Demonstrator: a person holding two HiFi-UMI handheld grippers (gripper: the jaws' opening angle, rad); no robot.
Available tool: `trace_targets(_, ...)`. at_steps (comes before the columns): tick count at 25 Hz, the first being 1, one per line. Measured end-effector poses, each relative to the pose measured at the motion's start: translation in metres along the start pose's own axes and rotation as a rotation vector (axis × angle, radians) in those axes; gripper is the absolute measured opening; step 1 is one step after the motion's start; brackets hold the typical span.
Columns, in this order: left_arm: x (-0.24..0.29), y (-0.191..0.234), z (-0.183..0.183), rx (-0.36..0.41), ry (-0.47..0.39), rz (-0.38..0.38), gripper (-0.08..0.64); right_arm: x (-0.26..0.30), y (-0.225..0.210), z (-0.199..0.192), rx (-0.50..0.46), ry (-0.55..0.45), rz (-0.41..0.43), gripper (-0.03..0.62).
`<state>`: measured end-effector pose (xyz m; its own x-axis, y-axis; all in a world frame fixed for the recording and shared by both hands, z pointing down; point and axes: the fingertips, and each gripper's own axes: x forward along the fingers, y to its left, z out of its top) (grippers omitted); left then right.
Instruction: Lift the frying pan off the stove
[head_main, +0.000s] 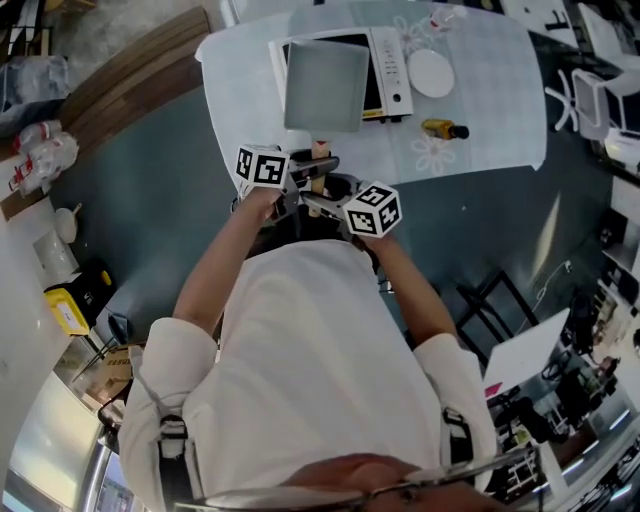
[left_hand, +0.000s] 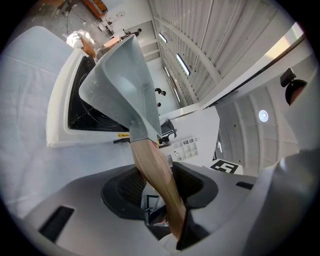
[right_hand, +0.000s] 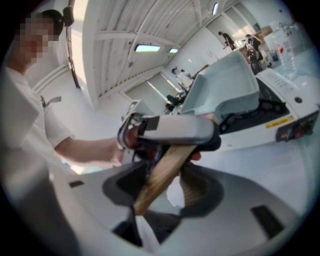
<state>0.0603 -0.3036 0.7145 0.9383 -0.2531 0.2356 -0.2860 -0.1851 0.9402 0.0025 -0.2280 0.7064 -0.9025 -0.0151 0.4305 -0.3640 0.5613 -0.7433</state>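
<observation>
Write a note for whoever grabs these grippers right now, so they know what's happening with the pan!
Left gripper: jaws shut on the pan's wooden handle.
Right gripper: jaws shut on the same handle, nearer its end.
Frying pan: tilted, raised above the stove on the table.
Done: pan gripped and, by the look of it, lifted clear.
Left: probably only to hold it steady.
</observation>
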Motion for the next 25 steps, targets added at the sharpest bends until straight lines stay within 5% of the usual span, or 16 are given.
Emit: trace_targets(25,-0.117,-0.075,-0.137,0.081,-0.009,-0.032,0.19,0.028,0.162,-0.099,-0.083,-0.047,-0.037,0.23)
